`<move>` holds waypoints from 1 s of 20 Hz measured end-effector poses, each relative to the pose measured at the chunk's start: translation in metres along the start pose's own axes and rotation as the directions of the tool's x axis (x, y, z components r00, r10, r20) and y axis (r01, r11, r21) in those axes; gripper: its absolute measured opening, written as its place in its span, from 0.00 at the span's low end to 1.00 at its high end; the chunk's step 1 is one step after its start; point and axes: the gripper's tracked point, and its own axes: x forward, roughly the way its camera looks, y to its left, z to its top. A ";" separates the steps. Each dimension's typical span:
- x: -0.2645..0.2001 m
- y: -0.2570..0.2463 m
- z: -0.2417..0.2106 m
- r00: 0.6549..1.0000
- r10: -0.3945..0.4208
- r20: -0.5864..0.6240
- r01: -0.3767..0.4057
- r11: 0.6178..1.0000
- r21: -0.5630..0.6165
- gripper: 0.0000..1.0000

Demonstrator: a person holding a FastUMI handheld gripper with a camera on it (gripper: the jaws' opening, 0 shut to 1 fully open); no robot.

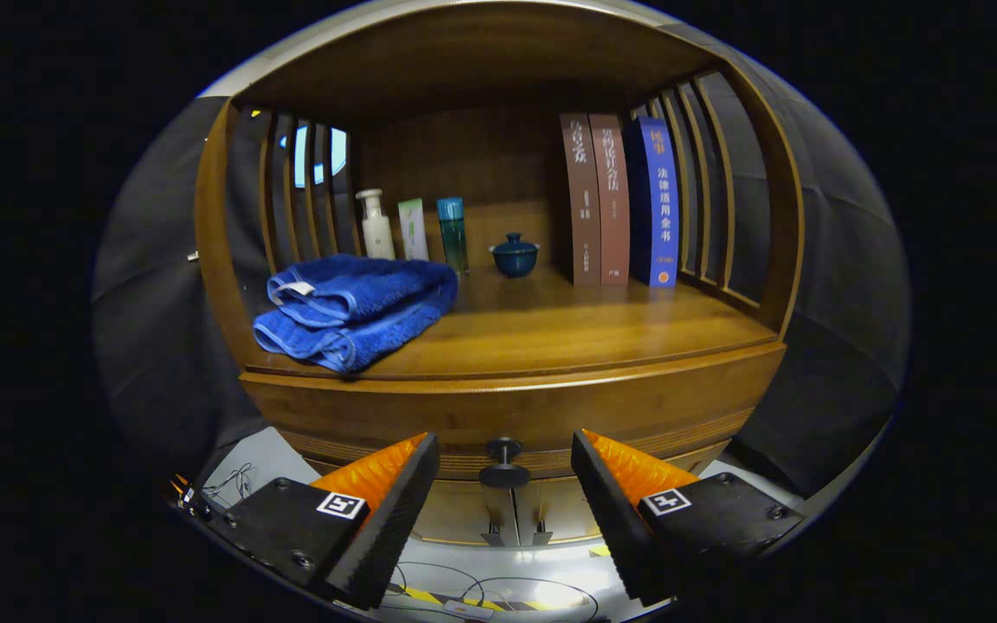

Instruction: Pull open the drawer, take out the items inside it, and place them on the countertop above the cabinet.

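Gripper view. Black-and-orange two-finger gripper [504,502]: fingers spread wide, holding nothing. Small dark round drawer knob [504,472]: between the fingertips, slightly beyond them, stem pointing toward the camera. Brown wooden drawer front [507,415]: closed, under the wooden countertop [550,333], which carries a folded blue towel [351,307].

Blue book [659,203] spine, white Chinese chars: 法律适用全书. Two brown books [597,199]: Chinese titles, too faint to read. Bottles [413,229]: print illegible. Gripper [503,439] fingers [360,519] spread either side of drawer knob [504,474], each w/ a square b/w marker tag, no text.
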 end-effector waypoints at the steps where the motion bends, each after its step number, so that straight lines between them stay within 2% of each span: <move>1: 0.008 -0.001 -0.010 1.000 -0.004 -0.028 0.004 1.000 0.000 0.99; 6: 0.034 -0.008 -0.031 0.997 -0.015 -0.080 0.016 1.000 0.019 0.90; 8: 0.035 -0.006 -0.032 0.997 -0.009 -0.076 0.010 1.000 0.011 0.70; 9: 0.035 -0.002 -0.034 0.996 0.000 -0.086 0.000 1.000 -0.002 0.66; 13: 0.034 -0.001 -0.034 0.996 -0.023 -0.089 0.020 0.999 -0.025 0.36; 20: 0.029 -0.002 -0.039 0.993 -0.016 -0.117 0.013 1.000 -0.026 0.36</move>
